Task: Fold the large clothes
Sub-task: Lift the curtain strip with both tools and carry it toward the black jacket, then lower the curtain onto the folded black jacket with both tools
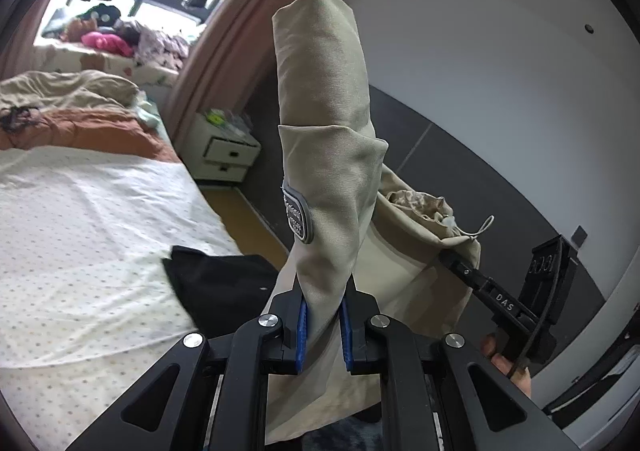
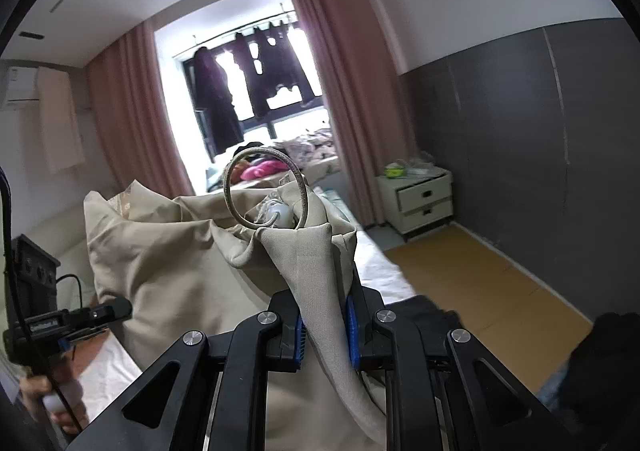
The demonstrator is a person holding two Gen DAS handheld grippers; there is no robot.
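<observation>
A large beige garment with a grey sewn patch is held up in the air over the bed. My left gripper is shut on one bunched part of it. My right gripper is shut on another part, near a hanging loop and drawcord. The garment sags between the two grippers. The right gripper shows in the left wrist view, and the left gripper shows in the right wrist view.
A bed with a dotted white sheet lies below, with a dark folded garment on its near edge. Rumpled bedding lies at the far end. A white nightstand stands by the grey wall, beside wooden floor.
</observation>
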